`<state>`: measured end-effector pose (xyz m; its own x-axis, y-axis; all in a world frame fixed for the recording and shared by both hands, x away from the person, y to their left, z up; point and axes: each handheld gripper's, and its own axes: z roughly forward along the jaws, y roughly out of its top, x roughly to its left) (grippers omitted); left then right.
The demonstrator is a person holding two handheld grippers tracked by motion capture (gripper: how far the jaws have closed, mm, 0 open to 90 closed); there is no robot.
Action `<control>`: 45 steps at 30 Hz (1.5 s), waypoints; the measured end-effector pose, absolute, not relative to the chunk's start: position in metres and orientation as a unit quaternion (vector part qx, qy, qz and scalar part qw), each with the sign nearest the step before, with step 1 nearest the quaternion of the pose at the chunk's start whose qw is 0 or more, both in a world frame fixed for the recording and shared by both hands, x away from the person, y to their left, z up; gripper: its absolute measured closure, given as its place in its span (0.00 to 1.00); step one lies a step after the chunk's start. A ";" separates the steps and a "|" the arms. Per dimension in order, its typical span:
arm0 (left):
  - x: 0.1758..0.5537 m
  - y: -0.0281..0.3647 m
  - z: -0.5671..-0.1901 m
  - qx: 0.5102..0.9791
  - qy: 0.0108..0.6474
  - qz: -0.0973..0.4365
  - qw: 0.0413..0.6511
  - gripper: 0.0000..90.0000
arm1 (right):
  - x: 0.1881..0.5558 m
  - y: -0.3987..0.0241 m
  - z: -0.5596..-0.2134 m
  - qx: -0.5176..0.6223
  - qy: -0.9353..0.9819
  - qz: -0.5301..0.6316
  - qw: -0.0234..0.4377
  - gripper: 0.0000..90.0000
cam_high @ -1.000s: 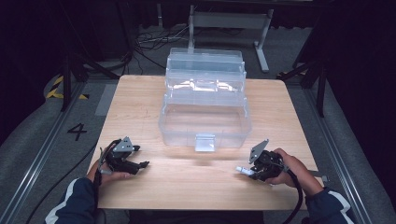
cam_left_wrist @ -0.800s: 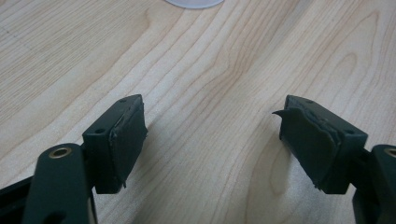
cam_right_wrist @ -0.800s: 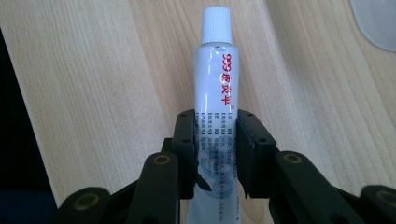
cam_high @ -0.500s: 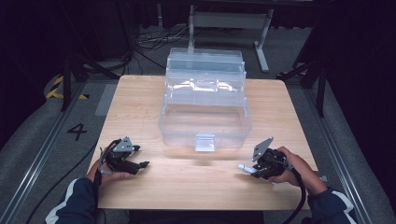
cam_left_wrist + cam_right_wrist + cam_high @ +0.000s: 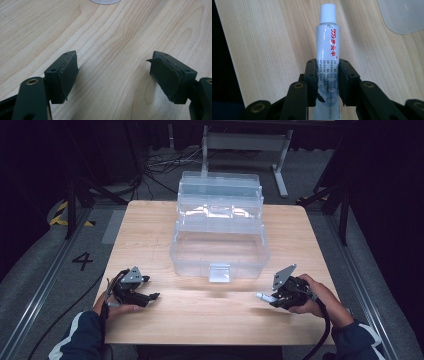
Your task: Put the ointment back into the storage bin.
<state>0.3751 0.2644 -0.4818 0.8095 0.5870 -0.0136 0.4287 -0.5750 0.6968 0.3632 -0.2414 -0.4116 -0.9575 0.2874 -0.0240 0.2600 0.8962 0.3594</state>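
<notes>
**Right jaws clamp a white tube; left jaws stand wide and bare**

On the wooden counter [image 5: 200, 320] stands a clear plastic box [image 5: 220, 251], its tiered trays folded back and its latch facing the person. Both hands rest at the near edge, well apart, one to each side of the box.

The right gripper [image 5: 265, 296] sits at the right of the high view, held in the right hand [image 5: 312, 296], with its tip pointing toward the middle of the counter. In the right gripper view its jaws are closed on a white tube [image 5: 329, 50]: the two black pads press the tube's lower body from both sides. The tube runs straight out between the jaws, its ribbed white cap [image 5: 328, 14] at the far end, red print down its side. It is held over bare wood, and a corner of the clear box [image 5: 404, 15] shows in that view's upper right, near the cap but apart from it.

The left gripper [image 5: 152, 296] lies low at the left of the high view, in the left hand [image 5: 120, 307]. In the left gripper view its jaws stand wide apart with nothing between them, just wood grain. The edges of the pads [image 5: 68, 72] look worn and frayed. A pale rounded edge shows at that view's top, too little to identify.
</notes>
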 end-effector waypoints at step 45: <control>0.375 0.264 -0.482 0.880 0.288 0.109 0.361 0.25 | 0.373 -0.236 -0.346 0.111 0.971 0.192 0.087 0.79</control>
